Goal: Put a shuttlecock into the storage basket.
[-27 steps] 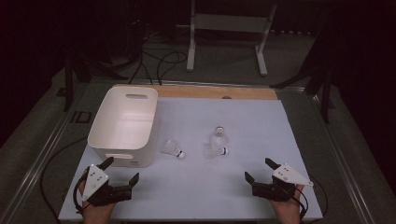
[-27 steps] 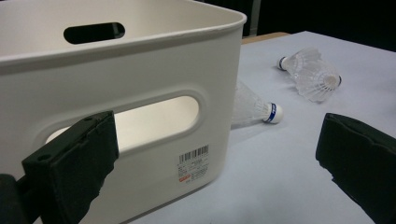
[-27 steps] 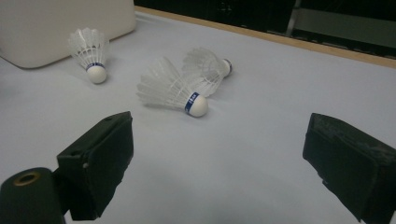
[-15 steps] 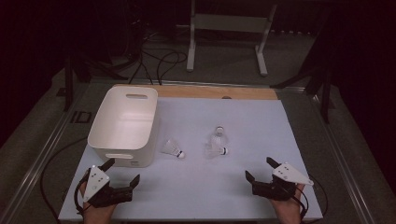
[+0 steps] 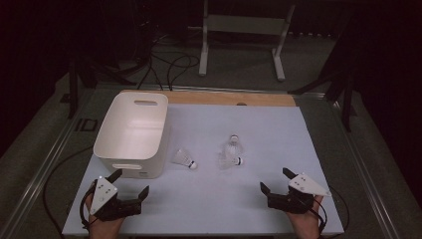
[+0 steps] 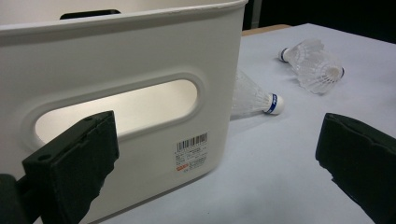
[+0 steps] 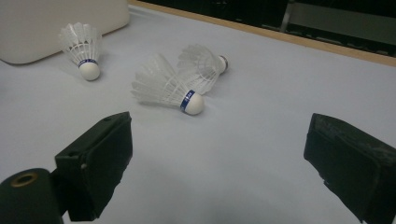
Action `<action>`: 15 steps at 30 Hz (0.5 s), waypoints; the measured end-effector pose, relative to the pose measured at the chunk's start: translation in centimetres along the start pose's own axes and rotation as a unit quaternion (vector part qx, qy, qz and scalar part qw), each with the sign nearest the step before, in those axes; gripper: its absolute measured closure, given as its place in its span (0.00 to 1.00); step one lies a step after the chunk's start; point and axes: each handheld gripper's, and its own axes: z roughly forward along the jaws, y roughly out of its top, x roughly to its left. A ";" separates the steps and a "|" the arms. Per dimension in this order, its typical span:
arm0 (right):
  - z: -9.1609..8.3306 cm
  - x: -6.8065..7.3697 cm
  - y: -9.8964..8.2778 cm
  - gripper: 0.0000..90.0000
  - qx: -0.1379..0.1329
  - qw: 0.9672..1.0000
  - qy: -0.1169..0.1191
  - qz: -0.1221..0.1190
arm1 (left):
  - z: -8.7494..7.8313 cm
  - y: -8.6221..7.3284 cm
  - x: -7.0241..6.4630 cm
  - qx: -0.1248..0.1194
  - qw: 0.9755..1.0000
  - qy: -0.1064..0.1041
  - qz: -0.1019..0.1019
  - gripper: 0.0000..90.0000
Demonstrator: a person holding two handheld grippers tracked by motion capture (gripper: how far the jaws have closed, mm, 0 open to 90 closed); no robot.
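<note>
- One container on the table: a white plastic bin (image 5: 132,133) with handle slots, standing upright at the left of the white sheet (image 5: 278,134). From the high view we see its inside bare and white; nothing lies in it.
- In the left gripper view the bin's near wall is close in front of us, with a long handle slot and a barcode sticker (image 6: 191,151) below it.
- Three shuttlecocks lie on the sheet. The lone shuttlecock (image 5: 184,158) is just beside the bin's right wall, on its side, cork toward the near edge.
- The other two lie together near the middle of the sheet: the nearer shuttlecock (image 5: 229,161) on its side, the farther shuttlecock (image 5: 233,145) just behind it. We read their feather skirts as touching in the right gripper view.
- The left gripper (image 5: 130,185) sits at the near left corner, in front of the bin, jaws spread wide with nothing between them.
- The right gripper (image 5: 277,180) sits at the near right, well apart from the pair of shuttlecocks; jaws spread wide, nothing between them, the pair lying ahead of it.
- Surface: the pale sheet covers a table with a wooden strip (image 5: 234,98) showing along the far edge.
- Room: dark, grey floor, a white metal stand (image 5: 242,35) beyond the table, and black cables (image 5: 164,62) on the floor to its left.
</note>
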 end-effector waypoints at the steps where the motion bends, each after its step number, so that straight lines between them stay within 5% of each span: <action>1: 0.0 0.0 0.0 0.09 0.001 1.000 -0.001 0.001 | 0.0 0.0 0.0 0.000 1.000 0.001 0.000 0.00; 15: 0.0 0.1 0.0 0.09 -0.001 1.000 0.000 -0.001 | -0.1 0.0 0.1 0.000 1.000 0.005 -0.001 0.00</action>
